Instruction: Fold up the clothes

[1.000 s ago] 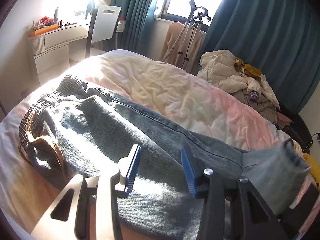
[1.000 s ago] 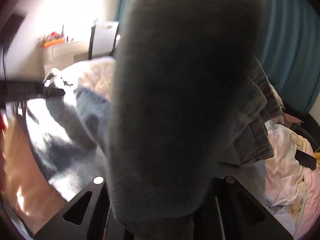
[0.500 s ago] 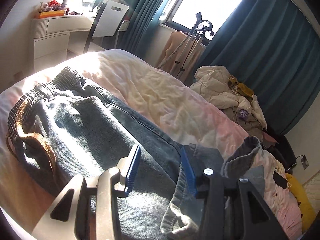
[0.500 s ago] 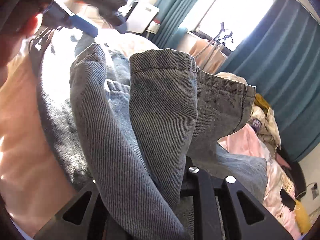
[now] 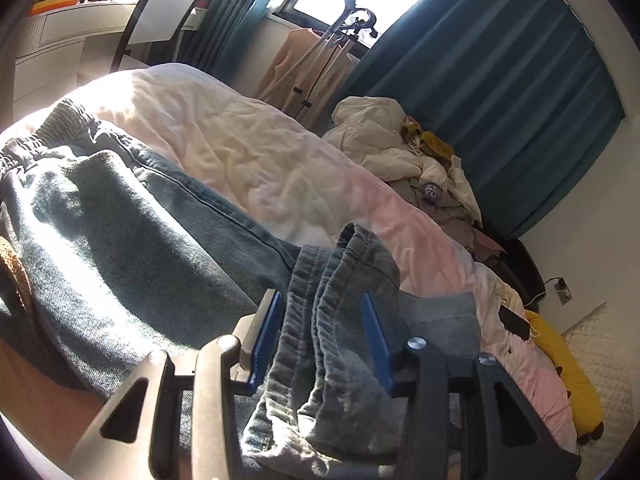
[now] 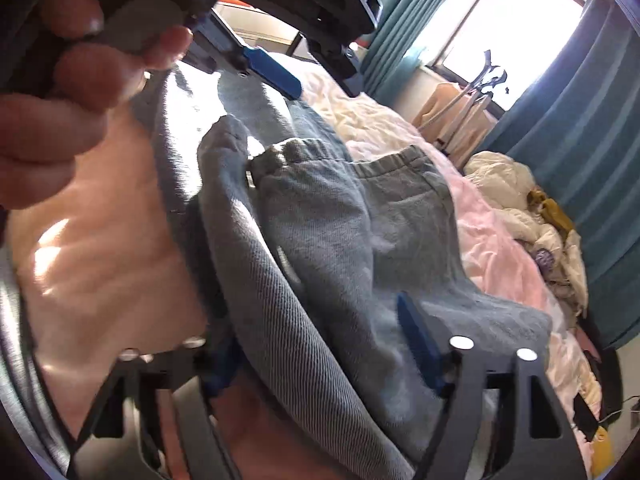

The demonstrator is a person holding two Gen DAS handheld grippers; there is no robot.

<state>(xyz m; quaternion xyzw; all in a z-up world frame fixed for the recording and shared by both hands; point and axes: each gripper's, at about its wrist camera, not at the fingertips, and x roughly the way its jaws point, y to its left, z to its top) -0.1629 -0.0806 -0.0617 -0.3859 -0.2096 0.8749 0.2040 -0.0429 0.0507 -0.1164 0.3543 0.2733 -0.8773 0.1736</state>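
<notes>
Now we see the jeans (image 5: 120, 240) spread across the bed (image 5: 248, 160), their leg ends folded back into a bunched heap near us. Our left gripper (image 5: 320, 336) has that bunched denim lying between its blue pads, jaws partly parted; we cannot tell whether they press on it. Our right gripper (image 6: 320, 344) has just been opening its jaws, which now stand wide, the folded cuffs (image 6: 352, 200) lying loose between them on the jeans.
</notes>
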